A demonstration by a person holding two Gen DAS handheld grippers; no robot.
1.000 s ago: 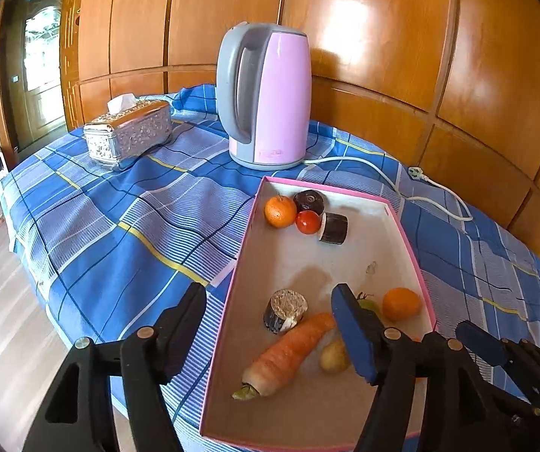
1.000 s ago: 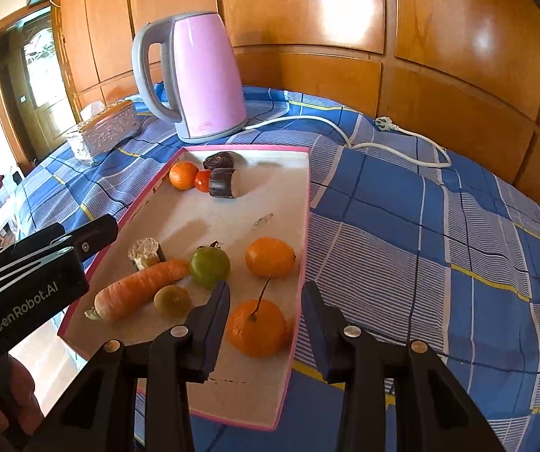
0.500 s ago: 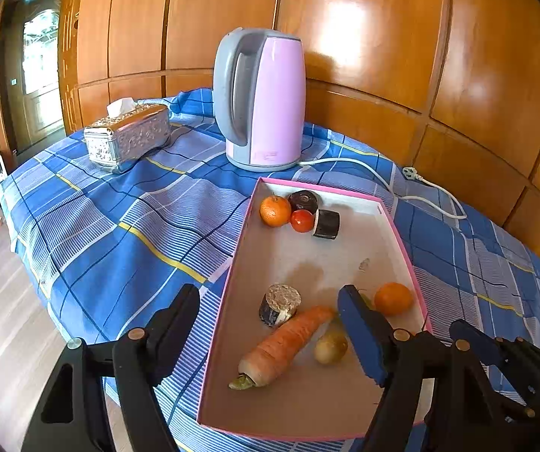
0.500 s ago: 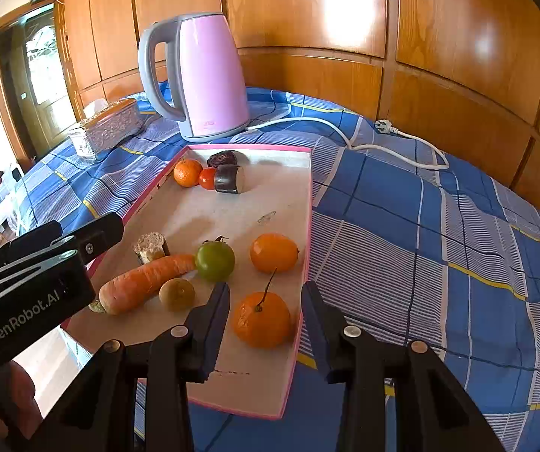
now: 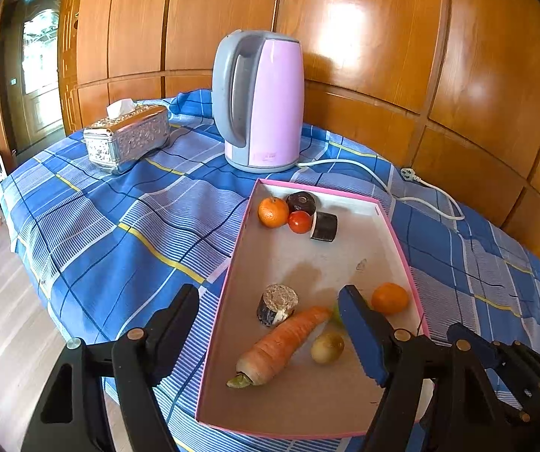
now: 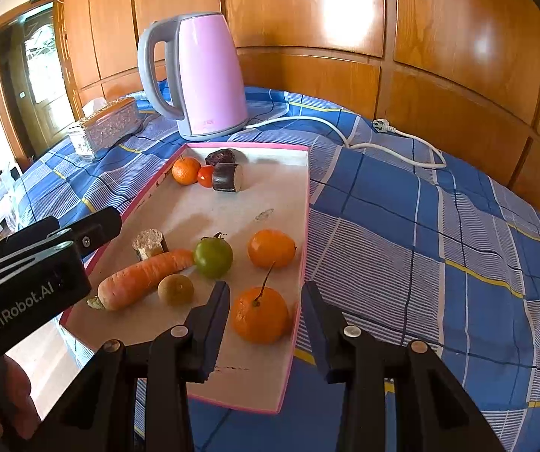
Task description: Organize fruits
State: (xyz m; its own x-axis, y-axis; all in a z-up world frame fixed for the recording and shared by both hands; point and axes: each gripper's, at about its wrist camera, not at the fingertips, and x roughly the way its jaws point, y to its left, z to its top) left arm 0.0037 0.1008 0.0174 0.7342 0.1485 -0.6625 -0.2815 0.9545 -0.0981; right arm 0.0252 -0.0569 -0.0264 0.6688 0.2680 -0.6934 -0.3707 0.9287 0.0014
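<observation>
kettle (image 5: pixel 266 105): pink, grey handle | tablecloth (image 5: pixel 119 218): blue plaid, yellow lines | tray (image 6: pixel 305 203): pink rim

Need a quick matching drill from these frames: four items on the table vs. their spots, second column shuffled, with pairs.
1. kettle
2. carrot
3. stemmed orange
4. tissue box

A. beyond the tray's far edge
B. table's far left
C. in the tray, beside the green fruit
D. near right corner of the tray

Pairs: 1-A, 2-C, 3-D, 4-B
</observation>
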